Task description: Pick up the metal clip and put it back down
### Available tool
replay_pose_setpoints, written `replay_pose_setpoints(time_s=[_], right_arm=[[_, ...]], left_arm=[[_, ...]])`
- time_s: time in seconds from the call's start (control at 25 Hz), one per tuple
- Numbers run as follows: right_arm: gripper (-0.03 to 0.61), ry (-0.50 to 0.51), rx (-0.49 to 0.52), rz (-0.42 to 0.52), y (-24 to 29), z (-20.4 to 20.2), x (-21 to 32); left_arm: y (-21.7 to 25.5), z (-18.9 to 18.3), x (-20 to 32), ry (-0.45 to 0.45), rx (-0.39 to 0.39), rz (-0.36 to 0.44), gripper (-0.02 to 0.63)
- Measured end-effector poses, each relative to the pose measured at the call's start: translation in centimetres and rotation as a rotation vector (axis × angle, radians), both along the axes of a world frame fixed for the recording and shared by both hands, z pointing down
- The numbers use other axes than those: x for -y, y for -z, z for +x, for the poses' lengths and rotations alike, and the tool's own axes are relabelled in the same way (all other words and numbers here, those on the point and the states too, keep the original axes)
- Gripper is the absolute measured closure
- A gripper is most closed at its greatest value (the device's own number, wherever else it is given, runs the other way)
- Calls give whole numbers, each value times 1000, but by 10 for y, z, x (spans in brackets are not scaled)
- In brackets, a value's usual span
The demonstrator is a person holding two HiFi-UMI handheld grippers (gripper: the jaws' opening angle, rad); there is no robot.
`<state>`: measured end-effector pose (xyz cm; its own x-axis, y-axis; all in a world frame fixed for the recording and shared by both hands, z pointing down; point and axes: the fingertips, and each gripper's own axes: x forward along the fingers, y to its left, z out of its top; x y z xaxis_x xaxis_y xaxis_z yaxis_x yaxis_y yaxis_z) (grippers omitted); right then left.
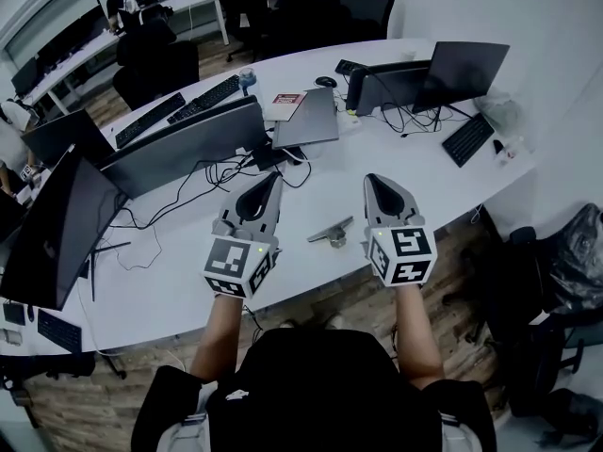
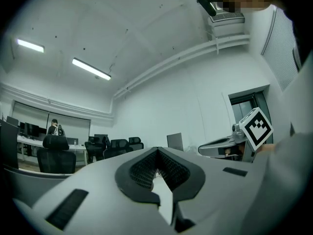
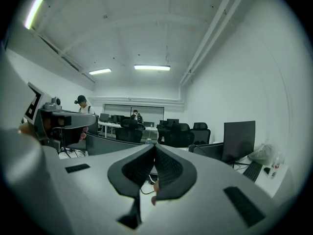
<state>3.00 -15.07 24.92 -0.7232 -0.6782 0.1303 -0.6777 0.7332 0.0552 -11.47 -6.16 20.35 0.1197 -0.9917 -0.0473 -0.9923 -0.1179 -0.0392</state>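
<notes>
The metal clip (image 1: 332, 232) lies flat on the white table (image 1: 424, 169), near its front edge. The left claw (image 1: 270, 179) hangs just left of the clip, closed and empty. The right claw (image 1: 376, 181) hangs just right of the clip, also closed on nothing. Neither touches the clip.

Head view: looks steeply down from the person's head, close over left tool (image 1: 272, 179), right tool (image 1: 375, 179) and white worktop (image 1: 443, 191).

Left gripper view: rides its tool, looks level along the jaws toward far chairs (image 2: 112, 146); catches the right tool's marker cube (image 2: 257, 126) at right.

Right gripper view: looks nearly level toward chairs and a monitor (image 3: 239, 140); catches the left tool at left.
</notes>
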Motion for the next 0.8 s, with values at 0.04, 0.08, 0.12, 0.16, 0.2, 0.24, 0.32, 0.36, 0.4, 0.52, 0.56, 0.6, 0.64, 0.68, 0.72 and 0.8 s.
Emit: replay_pose_setpoints(time_s=[0.04,0.08,0.12,0.16,0.2,0.24,0.32,0.36,0.4,0.52,0.56,0.6,0.64,0.68,0.72,0.8], right_arm=[[554,0,2,4,3,1,-1],[554,1,5,8,5,1,-1],[554,0,10,12,8,2,-2],[554,-1,13,15,11,3,-2],[554,-2,16,20,13,4,-2],[554,-4,17,24,15,5,-3],[554,-3,19,30,19,6,-3],[554,-2,20,33,20,6,-3],[554,0,20,35,21,6,-3],[554,7,15,39,22,5,-4],[554,9,16,39,22,5,-5],[554,11,18,37,21,4,-5],[554,13,22,35,21,4,-6],[554,15,23,33,20,3,-6],[554,17,22,33,19,1,-6],[554,21,19,33,18,-1,-6]], left_arm=[[3,0,-1,0,4,5,604],[5,0,-2,1,11,10,604],[7,0,-3,2,21,14,604],[9,0,-3,3,34,14,604],[10,0,-4,3,45,12,604],[12,0,-4,5,53,10,604],[16,-1,-6,11,62,16,604],[18,-1,-7,13,63,21,604],[19,0,-7,12,64,25,604],[20,5,-6,4,75,31,604],[20,6,-6,3,76,33,604],[20,7,-7,3,75,36,604],[20,7,-7,3,74,37,604],[20,7,-7,3,73,35,604],[20,7,-7,2,75,31,604],[18,7,-6,3,80,28,604]])
